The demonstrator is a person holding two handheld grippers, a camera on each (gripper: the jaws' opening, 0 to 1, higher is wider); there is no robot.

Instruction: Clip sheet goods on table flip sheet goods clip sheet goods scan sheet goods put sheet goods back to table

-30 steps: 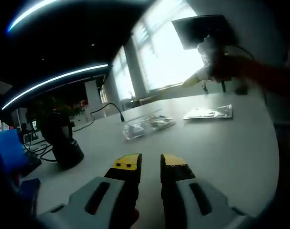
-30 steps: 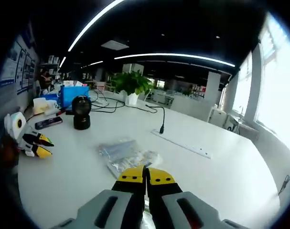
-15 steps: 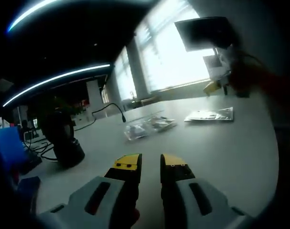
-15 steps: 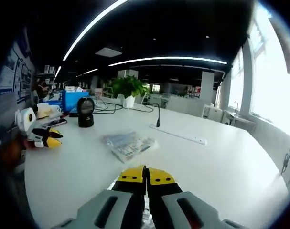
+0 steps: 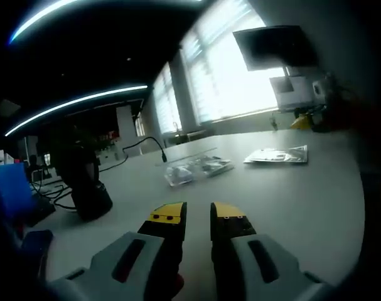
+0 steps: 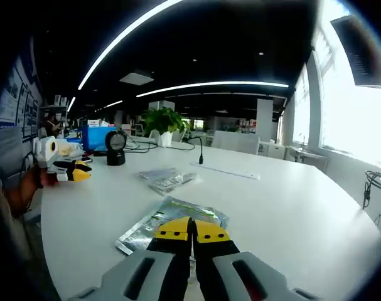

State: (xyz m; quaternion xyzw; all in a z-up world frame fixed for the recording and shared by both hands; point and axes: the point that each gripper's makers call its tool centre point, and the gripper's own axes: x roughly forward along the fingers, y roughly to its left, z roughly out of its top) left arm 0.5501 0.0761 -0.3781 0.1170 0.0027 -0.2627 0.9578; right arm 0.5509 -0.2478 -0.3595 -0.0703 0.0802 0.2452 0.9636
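**Both grippers low over the table, silvery sheet packet lying ahead of the right jaws**

We find the left gripper (image 5: pixel 197 212) hovering low over the white round table (image 5: pixel 284 194), its yellow-tipped jaws parted by a narrow gap with nothing between them. Ahead of those jaws and slightly to their left lies a cluster of clear plastic packets (image 5: pixel 193 168). Further ahead and to the right lies the flat silvery foil sheet packet (image 5: pixel 277 154), flat on the table surface and well apart from the left gripper. To the left of the jaws stands a black scanner on a round base (image 5: pixel 83 182), with dark cables trailing behind it.

In the right gripper view, we find the right gripper (image 6: pixel 191 228) with its yellow tips pressed together. The silvery foil sheet packet (image 6: pixel 168 221) lies flat on the table directly ahead of and beneath the tips; we cannot tell whether the jaws pinch its near edge or merely sit over it. Beyond it lies the cluster of clear plastic packets (image 6: pixel 166 178), and further off to the left the black scanner (image 6: pixel 117 147). At the far left edge the left gripper (image 6: pixel 71 170) shows, held by a hand (image 6: pixel 24 191). A green potted plant (image 6: pixel 162 119) stands at the back of the table.
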